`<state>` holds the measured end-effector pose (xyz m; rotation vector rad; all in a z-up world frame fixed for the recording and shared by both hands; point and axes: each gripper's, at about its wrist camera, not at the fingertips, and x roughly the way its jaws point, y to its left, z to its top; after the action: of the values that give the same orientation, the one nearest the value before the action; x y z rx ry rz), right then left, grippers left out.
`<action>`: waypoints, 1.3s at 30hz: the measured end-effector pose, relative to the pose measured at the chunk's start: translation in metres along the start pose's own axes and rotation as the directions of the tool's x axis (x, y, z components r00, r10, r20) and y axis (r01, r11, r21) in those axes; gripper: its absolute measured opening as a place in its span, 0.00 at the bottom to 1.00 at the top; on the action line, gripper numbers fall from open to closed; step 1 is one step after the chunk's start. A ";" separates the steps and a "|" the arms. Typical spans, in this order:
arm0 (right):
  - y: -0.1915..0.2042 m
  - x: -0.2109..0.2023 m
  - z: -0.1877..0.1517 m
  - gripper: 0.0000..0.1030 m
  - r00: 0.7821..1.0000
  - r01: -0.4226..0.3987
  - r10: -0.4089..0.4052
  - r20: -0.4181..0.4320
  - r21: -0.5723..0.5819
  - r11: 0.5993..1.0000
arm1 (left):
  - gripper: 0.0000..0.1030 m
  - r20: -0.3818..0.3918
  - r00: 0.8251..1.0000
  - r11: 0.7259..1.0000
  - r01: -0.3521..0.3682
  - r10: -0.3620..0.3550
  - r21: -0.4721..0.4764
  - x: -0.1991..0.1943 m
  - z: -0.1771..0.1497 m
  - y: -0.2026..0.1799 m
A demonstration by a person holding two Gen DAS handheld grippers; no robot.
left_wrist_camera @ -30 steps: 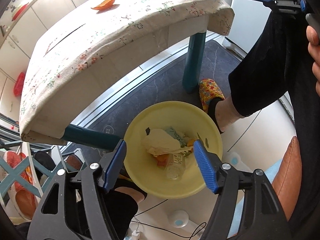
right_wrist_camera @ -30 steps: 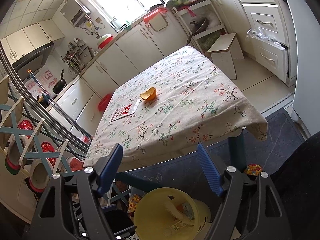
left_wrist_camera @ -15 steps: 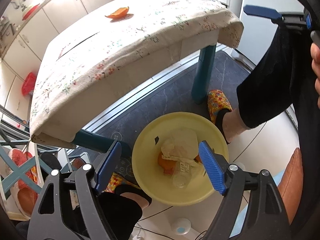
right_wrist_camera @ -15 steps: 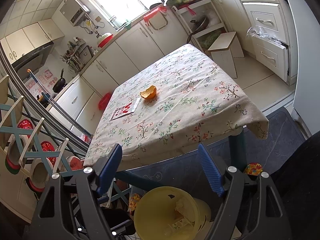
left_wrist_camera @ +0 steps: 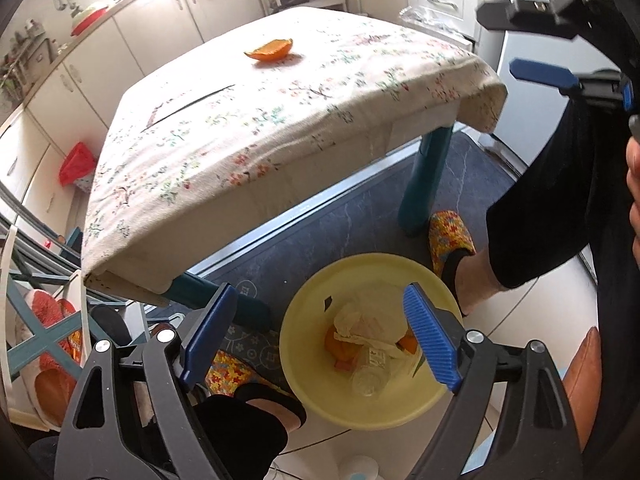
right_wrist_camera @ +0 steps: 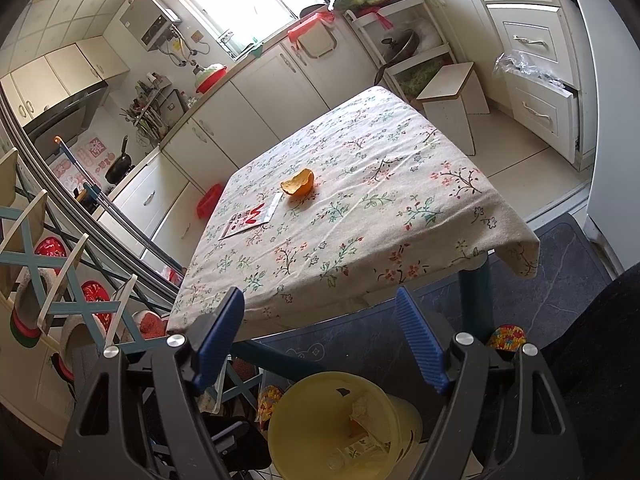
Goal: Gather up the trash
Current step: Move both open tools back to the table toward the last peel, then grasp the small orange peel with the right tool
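A yellow bin (left_wrist_camera: pixel 312 376) stands on the floor below the table, holding crumpled paper, orange peel and a clear plastic cup (left_wrist_camera: pixel 370 380). My left gripper (left_wrist_camera: pixel 318 336) hovers above the bin, its jaws opening with nothing between them. On the flowered tablecloth (right_wrist_camera: pixel 360 216) lie an orange peel (right_wrist_camera: pixel 298 184) and a flat red-and-white wrapper (right_wrist_camera: pixel 252 216). My right gripper (right_wrist_camera: pixel 320 336) is open and empty, held short of the table's near edge, with the bin (right_wrist_camera: pixel 320 416) below it. The peel (left_wrist_camera: pixel 270 49) also shows in the left wrist view.
The person's legs in black trousers and patterned slippers (left_wrist_camera: pixel 450 236) stand beside the bin. A teal table leg (left_wrist_camera: pixel 424 176) rises next to it on a dark mat. A shoe rack (right_wrist_camera: pixel 52 292) is at the left, a white stool (right_wrist_camera: pixel 452 100) beyond the table.
My left gripper has risen and tilted up from the bin while its jaws spread wider; more of the tabletop is in its view. The right gripper has stayed still.
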<state>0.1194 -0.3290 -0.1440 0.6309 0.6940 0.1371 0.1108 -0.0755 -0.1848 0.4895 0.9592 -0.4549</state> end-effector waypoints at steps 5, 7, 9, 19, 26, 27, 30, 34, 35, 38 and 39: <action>0.004 0.003 0.001 0.74 1.000 -0.003 0.003 -0.001 -0.011 1.000 | 0.80 0.042 0.999 0.999 -0.018 0.020 -0.044 -0.007 0.004 0.009; 0.006 0.005 0.002 0.74 1.000 -0.003 0.003 -0.002 -0.019 1.000 | 0.80 0.059 0.998 0.998 -0.022 0.026 -0.065 -0.010 0.006 0.014; 0.008 0.008 0.004 0.74 1.000 -0.003 0.002 -0.006 -0.025 1.000 | 0.80 0.079 0.996 0.995 -0.022 0.030 -0.097 -0.013 0.008 0.021; 0.018 0.022 0.015 0.74 1.000 -0.002 0.001 -0.010 -0.059 0.998 | 0.82 0.181 0.982 0.954 0.009 0.047 -0.300 -0.031 0.016 0.067; 0.027 0.036 0.026 0.75 1.000 -0.015 0.013 -0.018 -0.078 0.997 | 0.84 0.214 0.976 0.896 0.049 0.052 -0.441 -0.031 0.018 0.100; 0.028 0.039 0.029 0.75 1.000 -0.017 0.015 -0.022 -0.082 0.997 | 0.84 0.217 0.974 0.891 0.047 0.058 -0.451 -0.032 0.019 0.102; 0.035 0.051 0.040 0.75 0.999 -0.021 0.017 -0.038 -0.103 0.994 | 0.85 0.228 0.971 0.880 0.049 0.068 -0.473 -0.034 0.021 0.108; 0.045 0.075 0.063 0.75 0.998 -0.008 -0.001 -0.067 -0.139 0.990 | 0.86 0.238 0.968 0.859 0.058 0.075 -0.509 -0.034 0.020 0.114; 0.046 0.084 0.070 0.75 0.996 -0.002 -0.010 -0.084 -0.144 0.990 | 0.86 0.239 0.968 0.857 0.062 0.073 -0.511 -0.033 0.021 0.114; 0.048 0.114 0.089 0.75 0.991 0.020 -0.039 -0.127 -0.148 0.989 | 0.86 0.246 0.967 0.870 0.068 0.062 -0.488 -0.032 0.031 0.117; 0.049 0.125 0.095 0.75 0.988 0.026 -0.048 -0.145 -0.147 0.989 | 0.86 0.248 0.967 0.878 0.066 0.061 -0.475 -0.032 0.035 0.118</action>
<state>0.2800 -0.2967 -0.1291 0.4715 0.8307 0.1991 0.1851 0.0031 -0.1183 -0.0260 0.7838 -0.2577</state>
